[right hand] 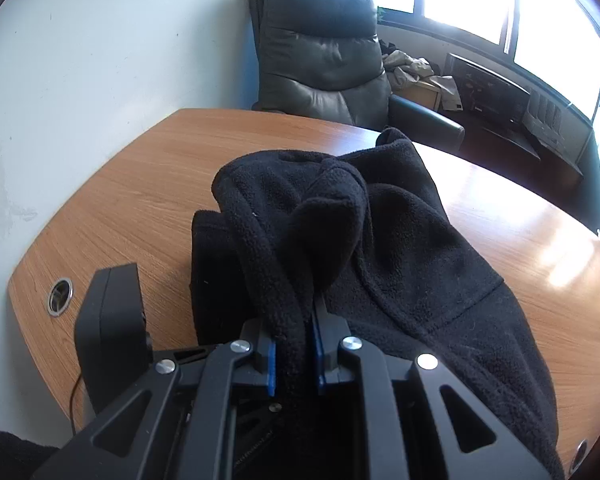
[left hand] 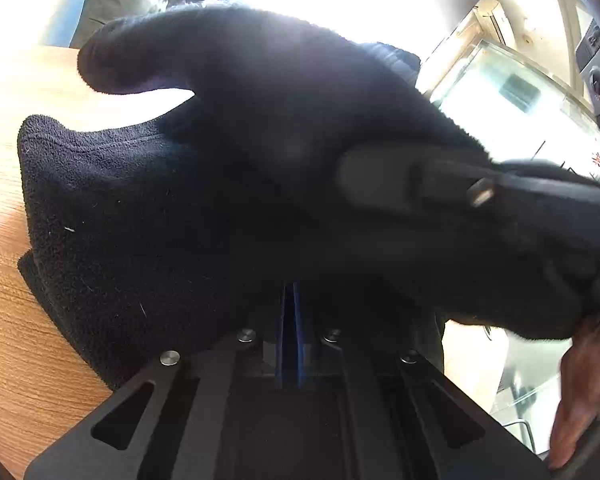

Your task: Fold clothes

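On the tabletop our black fleece lies bunched; the right claw pinches a thick fold, the left claw is closed on its edge. Soft, floppy, grippy: we'd hold seams.

The fleece garment lies on the worktop, its near fold pinched in the right gripper at 6 o'clock. An armchair stands behind the worktop at 12 o'clock; a grommet hole sits at 9 o'clock.
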